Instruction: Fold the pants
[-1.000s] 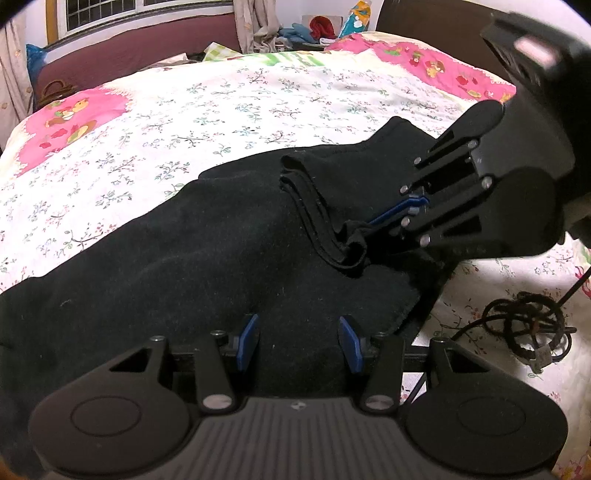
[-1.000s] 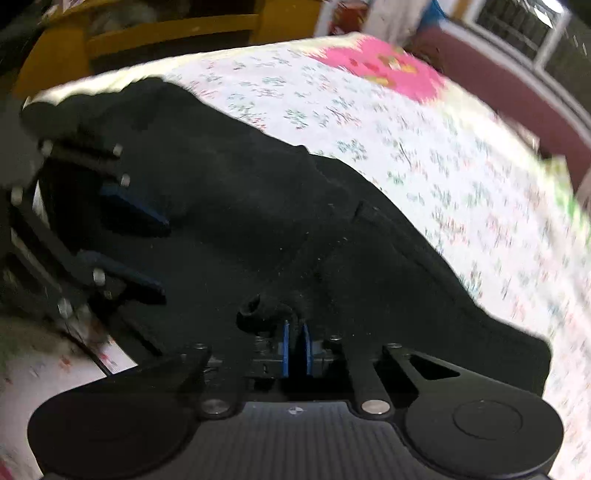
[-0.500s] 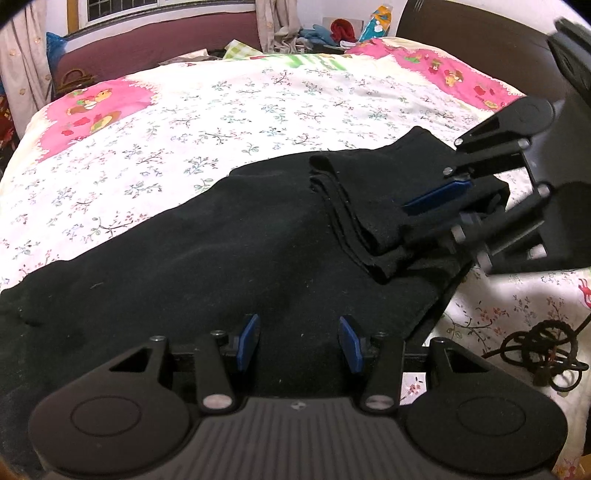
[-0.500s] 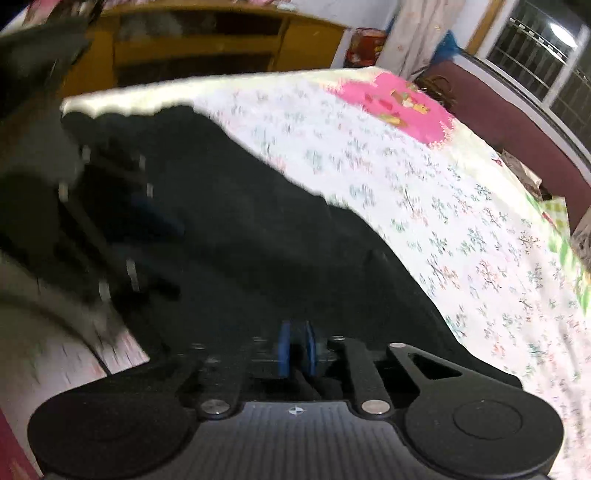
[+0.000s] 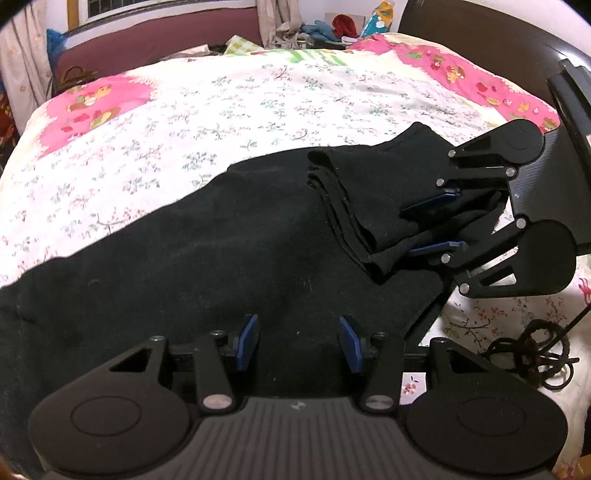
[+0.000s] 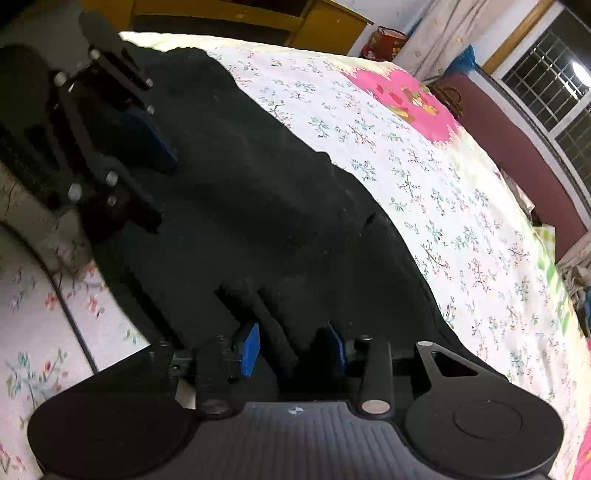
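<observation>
Black pants point(image 5: 207, 251) lie across the flowered bed sheet point(image 5: 229, 99), with one end folded back into a layered flap point(image 5: 362, 192). My left gripper point(image 5: 298, 341) is open and empty, low over the near edge of the pants. My right gripper point(image 5: 434, 218) is open at the right, its blue pads on either side of the folded flap's edge. In the right wrist view the right gripper point(image 6: 291, 347) is open with folds of the pants point(image 6: 258, 206) between the pads, and the left gripper point(image 6: 147, 155) shows at upper left.
A tangled black cable point(image 5: 535, 350) lies on the sheet at the right. A dark headboard point(image 5: 480, 40) and piled clothes point(image 5: 325, 27) are at the far end of the bed. A yellow wooden cabinet point(image 6: 258, 18) stands beyond the bed.
The right gripper was shut on the pants' edge one second ago. It carried the edge over, then opened. The folded flap now rests on the pants. The left gripper stayed open.
</observation>
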Demonstrator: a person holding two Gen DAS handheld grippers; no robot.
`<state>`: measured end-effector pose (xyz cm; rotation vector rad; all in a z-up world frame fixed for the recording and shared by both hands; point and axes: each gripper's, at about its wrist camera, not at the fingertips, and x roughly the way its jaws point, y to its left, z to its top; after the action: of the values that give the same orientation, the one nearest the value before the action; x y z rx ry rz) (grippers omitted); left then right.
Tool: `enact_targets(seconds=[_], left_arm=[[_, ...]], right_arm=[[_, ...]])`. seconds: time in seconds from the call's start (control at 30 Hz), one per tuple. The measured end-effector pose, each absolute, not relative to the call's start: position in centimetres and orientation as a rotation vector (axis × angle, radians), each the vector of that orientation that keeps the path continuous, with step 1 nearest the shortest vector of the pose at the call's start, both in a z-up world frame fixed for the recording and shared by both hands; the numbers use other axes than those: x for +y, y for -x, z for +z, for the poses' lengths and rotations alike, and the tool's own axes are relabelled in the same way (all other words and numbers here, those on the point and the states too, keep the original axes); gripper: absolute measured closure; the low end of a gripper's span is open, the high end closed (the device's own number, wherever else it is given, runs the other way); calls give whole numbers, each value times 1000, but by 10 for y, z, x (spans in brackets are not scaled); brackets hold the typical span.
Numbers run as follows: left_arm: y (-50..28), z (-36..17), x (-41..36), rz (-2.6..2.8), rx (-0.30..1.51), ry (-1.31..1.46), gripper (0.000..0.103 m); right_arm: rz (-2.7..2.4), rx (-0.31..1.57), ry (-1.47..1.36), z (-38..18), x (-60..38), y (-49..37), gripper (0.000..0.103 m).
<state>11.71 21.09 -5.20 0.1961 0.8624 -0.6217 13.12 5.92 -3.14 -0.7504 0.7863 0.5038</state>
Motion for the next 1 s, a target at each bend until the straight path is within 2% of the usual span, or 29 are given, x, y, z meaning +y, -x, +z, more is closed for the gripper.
enact_targets(seconds=[0.17,0.2,0.3,0.47,0.63,0.9,0.97,1.0], left_arm=[[-118,-50,208,-622,857,-200,46],[-118,-50,208,-622,859,-204,46],[-117,-50,210,-621,858,-198,46],[-115,-48,212,-617,854,-189,46],[-114,-46,218,-601,852,-183,46],[-112,-47,216,-582,848,-214,46],[-111,-48,217,-583,851,-208,46],[-110,-47,218,-583,850,-203,46]], right_arm=[[422,841,553,-38,56,-171,83],[416,888,476,-39,51,-179,93],[408,960,362,-30,48,-184,103],[379,1043,136,-7,36,-184,103],[480,963,57,31,59,-170,103],[433,987,229,-29,85,-157,103],[463,979,291,-25,91,-153,95],[486,974,299,-19,90,-150,86]])
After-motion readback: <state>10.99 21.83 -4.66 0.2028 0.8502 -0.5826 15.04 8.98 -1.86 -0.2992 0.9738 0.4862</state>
